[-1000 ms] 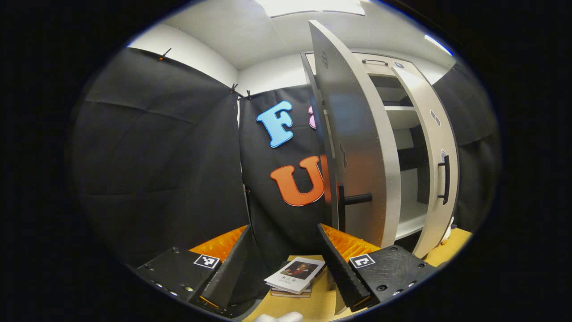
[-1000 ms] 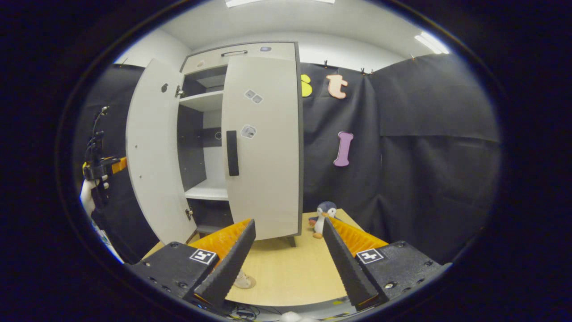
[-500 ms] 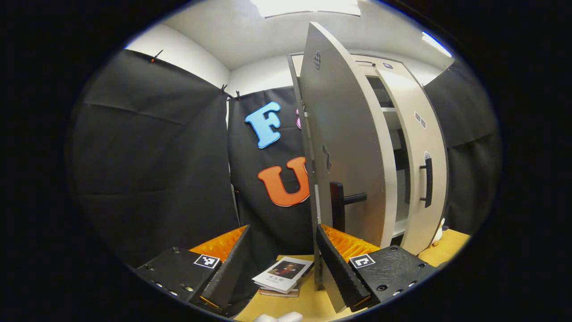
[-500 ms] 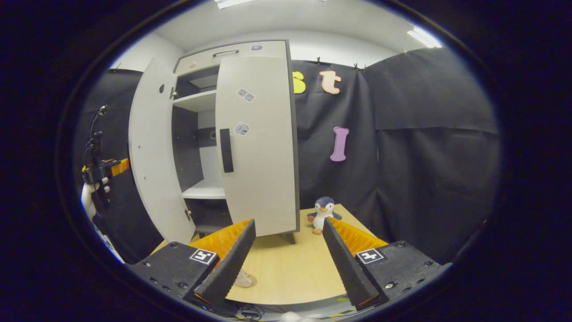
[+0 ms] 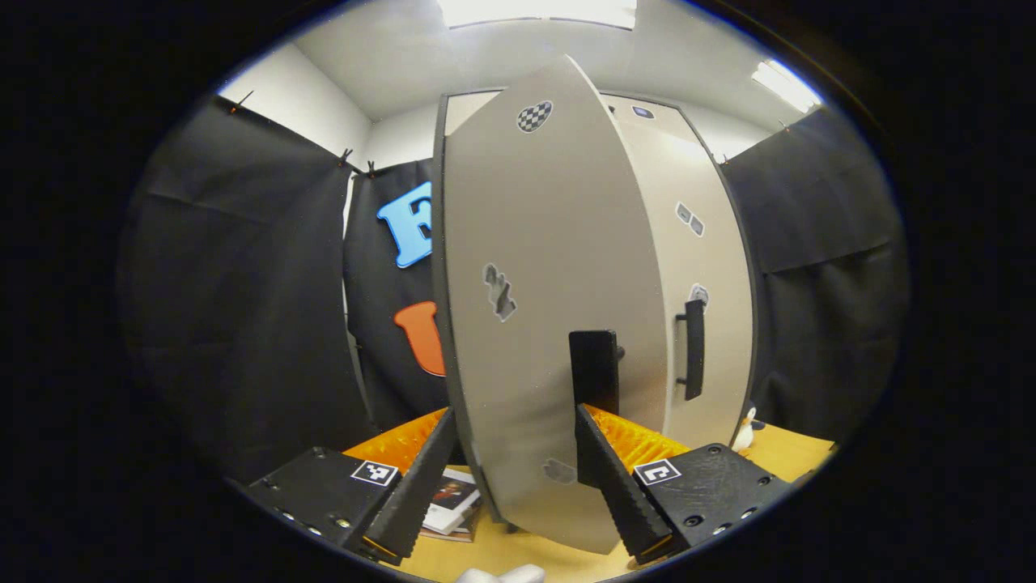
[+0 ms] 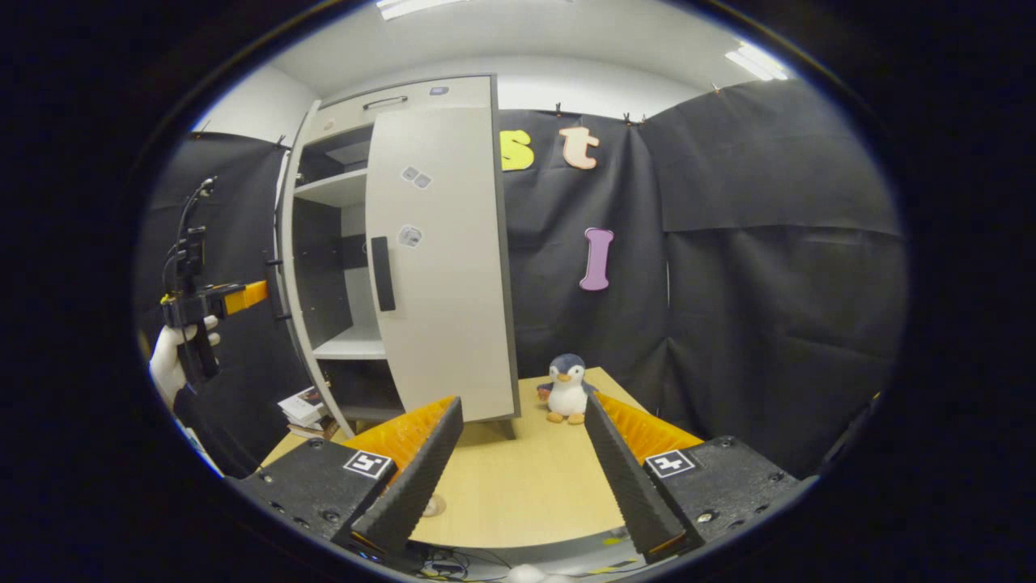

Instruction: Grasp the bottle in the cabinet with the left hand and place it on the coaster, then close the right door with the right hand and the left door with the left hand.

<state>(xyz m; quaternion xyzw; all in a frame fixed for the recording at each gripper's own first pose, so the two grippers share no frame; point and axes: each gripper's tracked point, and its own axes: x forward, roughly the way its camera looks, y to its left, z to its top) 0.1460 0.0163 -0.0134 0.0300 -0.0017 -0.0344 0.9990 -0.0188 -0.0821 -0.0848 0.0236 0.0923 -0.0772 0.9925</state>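
Observation:
The pale left door (image 5: 550, 267) of the cabinet faces me close up in the left gripper view, its black handle (image 5: 593, 360) just above my fingers. My left gripper (image 5: 514, 413) is open, right at the door's outer face; whether it touches I cannot tell. The right door (image 5: 696, 267) stands behind it, close to shut. In the right gripper view the left door (image 6: 285, 267) is edge-on and partly open, with shelves showing beside the right door (image 6: 437, 267). A hand holds the left gripper (image 6: 243, 296) there. My right gripper (image 6: 523, 401) hangs open over the table. A small pale disc (image 6: 433, 506) lies by its left finger.
A toy penguin (image 6: 566, 389) stands on the wooden table (image 6: 526, 486) to the right of the cabinet. A stack of books (image 6: 303, 409) lies on the table left of the cabinet, near the left door's foot. Black cloth walls close in the booth.
The left door has swung round toward the cabinet, and the left gripper has come up against its outer face. The right gripper has stayed open and shifted slightly.

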